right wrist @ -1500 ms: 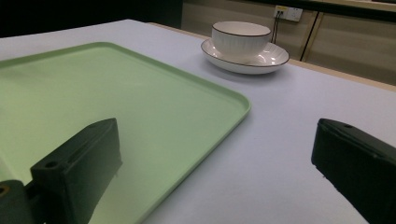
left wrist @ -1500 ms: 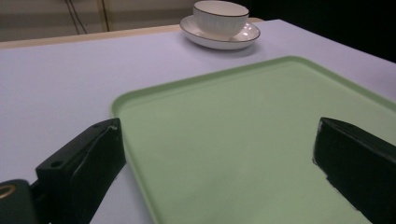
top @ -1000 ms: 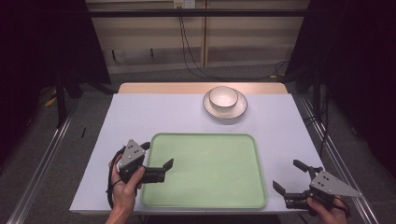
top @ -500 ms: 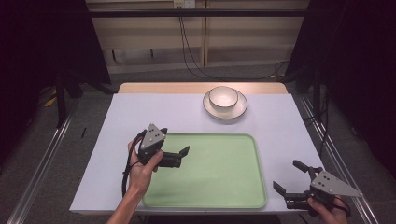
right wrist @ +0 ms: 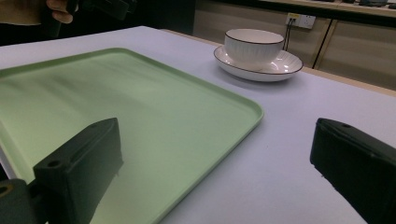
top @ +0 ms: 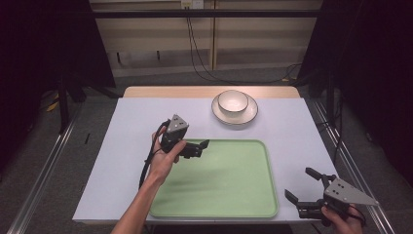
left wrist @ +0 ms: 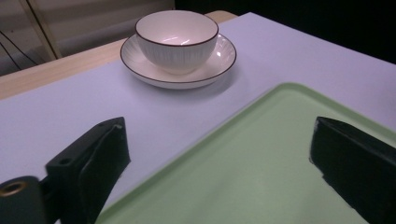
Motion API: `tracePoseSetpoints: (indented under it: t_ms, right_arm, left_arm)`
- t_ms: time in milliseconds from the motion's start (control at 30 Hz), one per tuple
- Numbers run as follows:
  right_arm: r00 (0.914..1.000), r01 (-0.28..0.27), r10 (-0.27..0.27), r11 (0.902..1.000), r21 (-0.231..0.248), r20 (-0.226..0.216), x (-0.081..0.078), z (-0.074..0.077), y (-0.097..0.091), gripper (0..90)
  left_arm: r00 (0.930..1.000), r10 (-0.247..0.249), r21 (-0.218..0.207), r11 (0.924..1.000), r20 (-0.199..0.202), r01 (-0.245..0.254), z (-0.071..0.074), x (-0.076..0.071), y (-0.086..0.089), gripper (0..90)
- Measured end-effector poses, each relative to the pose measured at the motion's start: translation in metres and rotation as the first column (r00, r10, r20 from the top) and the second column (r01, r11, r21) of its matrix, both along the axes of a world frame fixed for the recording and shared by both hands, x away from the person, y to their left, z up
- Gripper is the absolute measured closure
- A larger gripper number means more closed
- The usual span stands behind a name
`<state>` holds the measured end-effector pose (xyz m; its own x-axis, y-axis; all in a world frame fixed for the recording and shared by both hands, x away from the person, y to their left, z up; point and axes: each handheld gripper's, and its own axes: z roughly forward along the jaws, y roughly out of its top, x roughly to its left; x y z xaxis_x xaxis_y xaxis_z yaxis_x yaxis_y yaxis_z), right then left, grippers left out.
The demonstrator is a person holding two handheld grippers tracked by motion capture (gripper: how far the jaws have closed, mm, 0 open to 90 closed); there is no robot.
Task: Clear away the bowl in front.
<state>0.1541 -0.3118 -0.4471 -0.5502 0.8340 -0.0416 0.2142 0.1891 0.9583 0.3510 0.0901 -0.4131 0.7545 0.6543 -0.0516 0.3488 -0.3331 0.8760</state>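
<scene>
since the left gripper (top: 198,148) hovers wide open and empty over the tray's (top: 243,204) far left corner, it seems aimed at the bowl (top: 233,101) on its saucer (top: 249,115) beyond. the right gripper (top: 306,189), also open and empty, waits near the tray's near right corner.

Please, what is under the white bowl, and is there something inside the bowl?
The white bowl stands on a white plate with a dark rim. Its visible inner wall looks bare; the bottom is hidden by the near rim.
</scene>
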Motion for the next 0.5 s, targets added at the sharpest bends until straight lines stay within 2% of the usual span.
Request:
tracePoseSetpoints:
  t_ms: [67, 133, 200, 233, 267, 500]
  right_arm:
    - [1.0000, -0.002, 0.002, 1.0000, 0.006, 0.003, 0.001, 0.000, 0.001, 1.7]
    - [1.0000, 0.000, 0.000, 1.0000, 0.005, -0.005, 0.001, 0.000, 0.001, 1.8]
    - [1.0000, -0.003, 0.003, 1.0000, 0.000, -0.001, 0.001, -0.001, 0.000, 1.8]
    - [1.0000, -0.003, 0.003, 1.0000, 0.000, -0.001, 0.001, -0.001, 0.000, 1.8]
    - [1.0000, -0.008, 0.008, 1.0000, 0.002, 0.003, 0.000, 0.000, 0.000, 1.7]
    - [0.9999, -0.012, 0.012, 0.9999, 0.006, -0.009, 0.002, -0.001, 0.001, 1.8]
  left_arm:
    - [0.9998, 0.019, 0.008, 0.9998, 0.002, -0.019, -0.006, 0.006, -0.008, 4.7]
    - [0.9999, 0.007, 0.046, 0.9989, -0.011, -0.007, -0.008, 0.013, -0.013, 4.5]
    - [0.9994, 0.008, 0.023, 0.9997, -0.034, -0.007, -0.007, 0.019, -0.016, 5.4]
    - [0.9994, 0.008, 0.023, 0.9997, -0.034, -0.007, -0.007, 0.019, -0.016, 5.7]
    - [0.9998, 0.012, 0.038, 0.9992, -0.017, -0.011, -0.005, 0.022, -0.018, 4.0]
    - [0.9994, 0.032, 0.026, 0.9992, -0.017, -0.031, 0.004, 0.037, -0.026, 5.0]
